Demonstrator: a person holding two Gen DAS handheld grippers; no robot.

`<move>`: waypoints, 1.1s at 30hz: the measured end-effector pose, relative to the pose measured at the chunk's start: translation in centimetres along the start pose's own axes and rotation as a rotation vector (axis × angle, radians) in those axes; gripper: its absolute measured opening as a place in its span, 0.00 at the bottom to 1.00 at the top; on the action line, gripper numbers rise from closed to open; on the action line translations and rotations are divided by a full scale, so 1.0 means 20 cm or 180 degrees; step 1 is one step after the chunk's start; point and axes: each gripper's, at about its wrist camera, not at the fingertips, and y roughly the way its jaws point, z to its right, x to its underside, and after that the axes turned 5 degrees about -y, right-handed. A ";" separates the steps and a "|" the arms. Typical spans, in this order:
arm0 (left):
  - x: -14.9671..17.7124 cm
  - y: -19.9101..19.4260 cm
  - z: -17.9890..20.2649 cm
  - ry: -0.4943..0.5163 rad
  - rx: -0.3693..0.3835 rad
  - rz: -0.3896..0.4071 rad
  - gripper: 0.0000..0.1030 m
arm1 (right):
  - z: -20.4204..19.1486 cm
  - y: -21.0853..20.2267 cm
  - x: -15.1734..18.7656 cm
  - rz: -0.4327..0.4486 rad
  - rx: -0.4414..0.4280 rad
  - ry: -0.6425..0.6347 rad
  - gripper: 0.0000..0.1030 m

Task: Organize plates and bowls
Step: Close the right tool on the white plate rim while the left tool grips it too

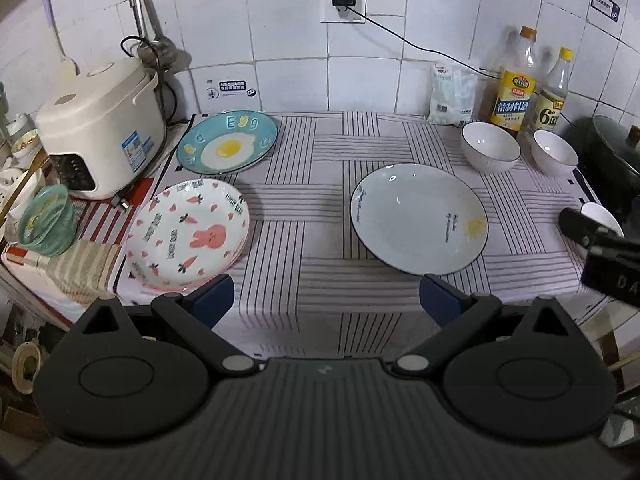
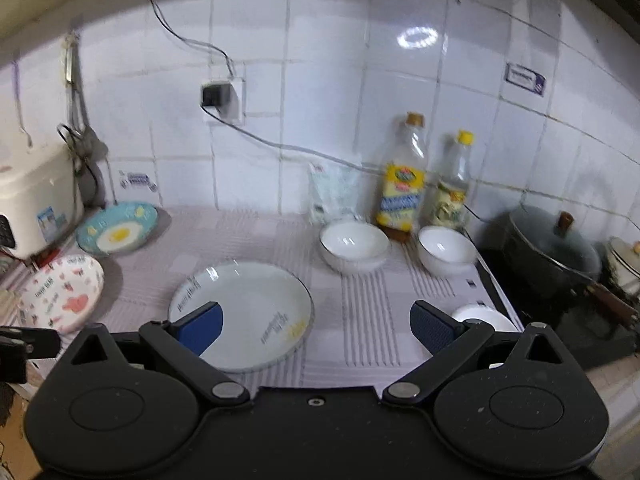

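Observation:
On the striped cloth lie a blue egg plate (image 1: 228, 143) (image 2: 118, 232), a pink rabbit plate (image 1: 188, 234) (image 2: 60, 292) stacked on another plate, and a pale plate with a sun (image 1: 418, 218) (image 2: 242, 314). Two white bowls (image 1: 490, 145) (image 1: 554, 152) stand at the back right, also in the right wrist view (image 2: 354, 244) (image 2: 446, 250). A third white bowl (image 2: 482, 316) (image 1: 600, 216) sits at the right edge. My left gripper (image 1: 326, 300) is open and empty above the front edge. My right gripper (image 2: 316, 328) is open and empty, over the sun plate's right side.
A rice cooker (image 1: 100, 128) stands at the left, with a green basket (image 1: 46, 220) below it. Two bottles (image 1: 514, 84) (image 1: 552, 92) and a bag (image 1: 452, 94) stand by the tiled wall. A dark lidded pot (image 2: 552, 256) sits on the stove at the right.

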 end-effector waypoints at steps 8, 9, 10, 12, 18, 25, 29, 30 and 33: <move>-0.04 0.20 0.04 0.0087 0.0252 0.0206 0.97 | 0.01 0.18 0.06 0.0402 -0.0385 -0.0131 1.00; -0.05 0.23 0.05 0.0101 0.0293 0.0167 0.97 | 0.02 0.21 0.07 0.0392 -0.0407 -0.0123 1.00; -0.05 0.27 0.06 0.0106 0.0338 0.0125 0.97 | 0.02 0.24 0.08 0.0370 -0.0435 -0.0125 1.00; -0.06 0.35 0.07 0.0075 0.0428 0.0067 0.97 | 0.04 0.32 0.10 0.0282 -0.0496 -0.0154 1.00; -0.04 0.59 0.12 0.0052 0.0510 0.0094 0.95 | 0.11 0.55 0.19 0.0072 -0.0693 0.0000 0.99; -0.04 0.88 0.10 -0.0104 0.0506 -0.0070 0.94 | 0.18 0.82 0.27 -0.0164 -0.0947 0.0359 0.90; -0.04 1.01 0.11 -0.0141 0.0315 -0.0210 0.76 | 0.23 0.98 0.31 -0.0332 -0.1099 0.0632 0.75; -0.04 1.04 0.10 -0.0164 0.0311 -0.0249 0.69 | 0.23 1.01 0.32 -0.0370 -0.1117 0.0665 0.71; -0.03 1.10 0.10 -0.0187 0.0305 -0.0325 0.57 | 0.25 1.10 0.32 -0.0460 -0.1213 0.0723 0.55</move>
